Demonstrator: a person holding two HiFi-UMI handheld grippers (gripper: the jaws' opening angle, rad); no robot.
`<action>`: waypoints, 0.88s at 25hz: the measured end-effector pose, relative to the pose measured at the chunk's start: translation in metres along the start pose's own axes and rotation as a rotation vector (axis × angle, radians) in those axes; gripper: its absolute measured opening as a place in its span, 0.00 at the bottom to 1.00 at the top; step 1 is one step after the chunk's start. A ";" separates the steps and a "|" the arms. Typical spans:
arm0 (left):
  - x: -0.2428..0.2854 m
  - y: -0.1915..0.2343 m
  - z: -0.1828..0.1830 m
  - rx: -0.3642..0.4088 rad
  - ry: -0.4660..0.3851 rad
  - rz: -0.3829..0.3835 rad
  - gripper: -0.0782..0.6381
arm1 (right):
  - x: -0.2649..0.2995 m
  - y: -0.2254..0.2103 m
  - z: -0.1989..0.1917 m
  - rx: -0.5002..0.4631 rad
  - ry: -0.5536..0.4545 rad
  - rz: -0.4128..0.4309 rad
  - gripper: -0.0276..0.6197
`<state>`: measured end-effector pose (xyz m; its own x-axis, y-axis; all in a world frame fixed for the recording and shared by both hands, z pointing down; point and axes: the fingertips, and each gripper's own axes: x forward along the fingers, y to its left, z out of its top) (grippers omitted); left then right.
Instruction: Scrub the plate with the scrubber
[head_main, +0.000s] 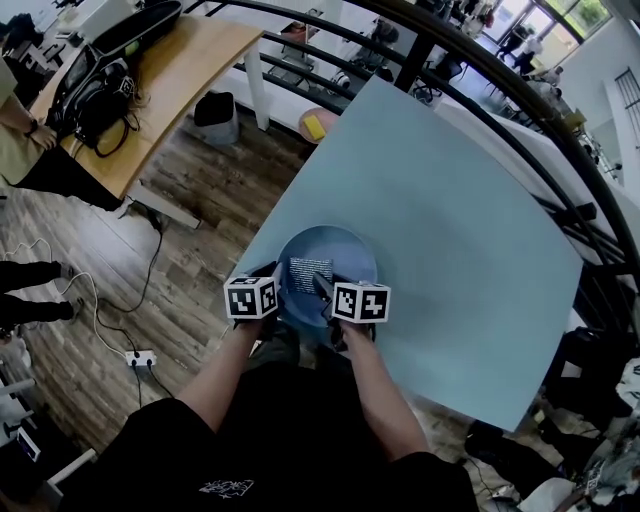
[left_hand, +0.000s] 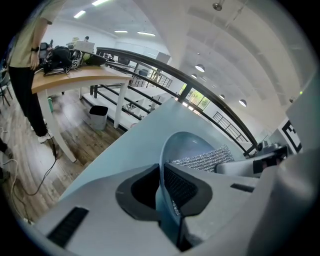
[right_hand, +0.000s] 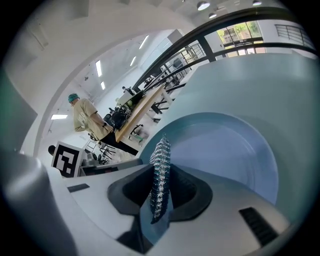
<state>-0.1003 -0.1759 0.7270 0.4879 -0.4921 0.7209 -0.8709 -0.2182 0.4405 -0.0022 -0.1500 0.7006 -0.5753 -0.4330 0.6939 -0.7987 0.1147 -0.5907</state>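
A blue plate (head_main: 340, 255) sits near the front edge of the pale blue table (head_main: 450, 230). My left gripper (head_main: 272, 290) is shut on the plate's rim (left_hand: 161, 165), which stands edge-on between its dark pads (left_hand: 180, 187). A silvery mesh scrubber (head_main: 308, 272) lies over the plate's inside (right_hand: 235, 155). My right gripper (head_main: 325, 292) is shut on the scrubber (right_hand: 160, 172), which rises thin and upright between its jaws. In the left gripper view the scrubber (left_hand: 200, 161) spreads flat across the plate toward the right gripper.
A wooden desk (head_main: 170, 80) with a black bag stands at the far left, a small bin (head_main: 215, 112) beside it. Dark railings (head_main: 480, 70) run behind the table. A person (right_hand: 87, 117) stands by the desk. Cables and a power strip (head_main: 140, 357) lie on the wood floor.
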 end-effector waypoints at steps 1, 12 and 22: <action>0.000 -0.001 0.002 0.003 -0.005 -0.002 0.15 | 0.000 0.002 0.002 0.001 -0.005 0.012 0.17; -0.023 -0.001 0.011 -0.007 -0.047 0.025 0.16 | -0.038 -0.003 0.018 0.018 -0.089 0.096 0.17; -0.060 -0.028 0.024 0.009 -0.143 0.098 0.15 | -0.098 -0.006 0.039 -0.112 -0.153 0.101 0.17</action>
<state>-0.1063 -0.1603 0.6583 0.3876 -0.6265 0.6762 -0.9147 -0.1706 0.3663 0.0656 -0.1431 0.6206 -0.6264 -0.5444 0.5579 -0.7581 0.2589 -0.5986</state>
